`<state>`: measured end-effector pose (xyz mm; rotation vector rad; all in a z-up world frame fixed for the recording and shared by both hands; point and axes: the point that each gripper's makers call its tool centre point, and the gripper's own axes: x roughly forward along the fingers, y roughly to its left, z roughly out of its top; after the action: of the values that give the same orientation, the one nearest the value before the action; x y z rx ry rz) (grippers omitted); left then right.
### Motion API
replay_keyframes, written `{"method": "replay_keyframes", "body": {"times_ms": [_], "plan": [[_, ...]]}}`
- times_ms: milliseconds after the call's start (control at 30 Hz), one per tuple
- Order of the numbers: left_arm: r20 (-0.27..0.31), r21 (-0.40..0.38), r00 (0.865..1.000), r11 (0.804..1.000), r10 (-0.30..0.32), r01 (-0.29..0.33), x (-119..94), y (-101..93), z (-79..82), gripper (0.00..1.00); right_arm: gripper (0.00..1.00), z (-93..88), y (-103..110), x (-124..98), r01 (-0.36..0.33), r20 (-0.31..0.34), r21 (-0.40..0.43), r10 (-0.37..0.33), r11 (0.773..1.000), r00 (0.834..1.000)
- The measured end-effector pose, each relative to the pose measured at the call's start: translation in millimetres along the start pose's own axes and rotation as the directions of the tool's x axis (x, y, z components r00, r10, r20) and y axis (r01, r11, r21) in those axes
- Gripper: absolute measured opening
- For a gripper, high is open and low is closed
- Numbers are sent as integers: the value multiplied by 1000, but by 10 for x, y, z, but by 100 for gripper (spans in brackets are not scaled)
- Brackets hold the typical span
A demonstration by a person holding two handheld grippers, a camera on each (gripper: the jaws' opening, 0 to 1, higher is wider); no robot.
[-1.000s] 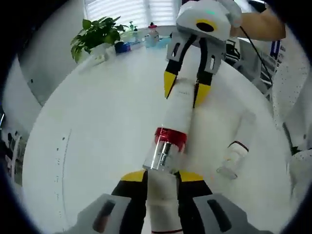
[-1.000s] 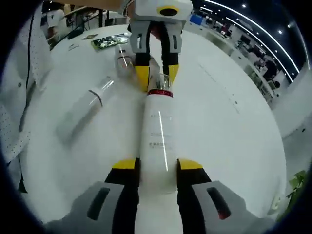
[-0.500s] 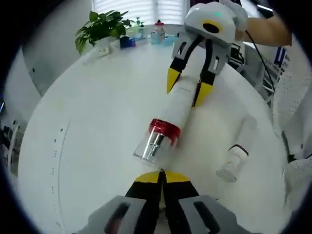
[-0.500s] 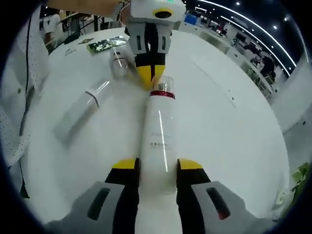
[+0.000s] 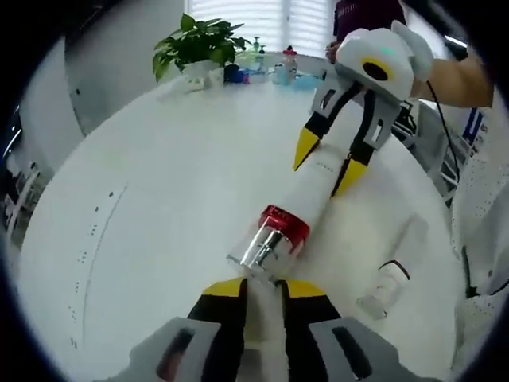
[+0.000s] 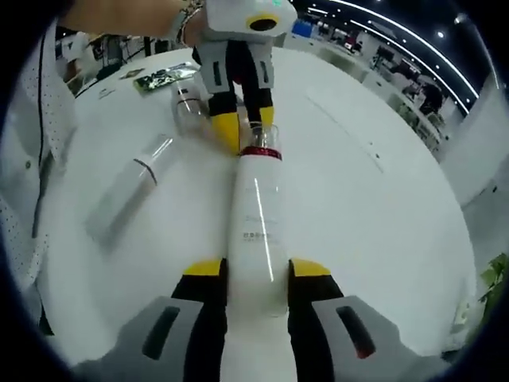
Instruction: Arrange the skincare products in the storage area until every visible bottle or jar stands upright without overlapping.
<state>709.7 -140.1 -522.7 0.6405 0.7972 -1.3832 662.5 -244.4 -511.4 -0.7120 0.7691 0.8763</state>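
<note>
Right hand-held gripper (image 6: 248, 274) pinched the tall white bottle's (image 6: 256, 215) body at lower centre of its view, lying level above the worktop (image 6: 374, 231). My left hand-held gripper (image 5: 260, 288) sat at the clear cap; whether it gripped, I couldn't tell. I judged tipping it upright came next. Left of frame, a second bottle (image 6: 123, 195) lay flat, near enough to snag.

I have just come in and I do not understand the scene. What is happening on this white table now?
A person with a gripper in each hand is handling a tall white bottle with a red band and clear cap. The right gripper is shut on its body, holding it roughly level above the white table. The left gripper is at the cap end, jaws slightly apart. A second white bottle lies on its side nearby, so nothing here stands upright yet.
</note>
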Motion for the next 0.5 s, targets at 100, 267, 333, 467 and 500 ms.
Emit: {"method": "replay_keyframes", "body": {"times_ms": [100, 267, 333, 467, 500], "plan": [[-9, 3, 1000, 1000, 23, -23, 35, 1, 35, 17, 27, 4, 1, 1, 3, 8, 1, -3, 1000, 1000], [-34, -8, 999, 1000, 17, -17, 32, 24, 41, 15, 26, 5, 3, 13, -10, -2, 6, 10, 1000, 1000], [-28, -9, 999, 1000, 14, -15, 30, 9, 48, 15, 26, 3, 3, 18, -15, -1, 14, 15, 1000, 1000], [-38, -11, 999, 1000, 3, -3, 24, 11, 63, 13, 26, 0, 5, 28, -31, -3, 26, 31, 999, 1000], [-38, -14, 999, 1000, 0, 0, 21, 14, 63, 13, 26, 0, 5, 29, -35, -11, 28, 36, 999, 999]]}}
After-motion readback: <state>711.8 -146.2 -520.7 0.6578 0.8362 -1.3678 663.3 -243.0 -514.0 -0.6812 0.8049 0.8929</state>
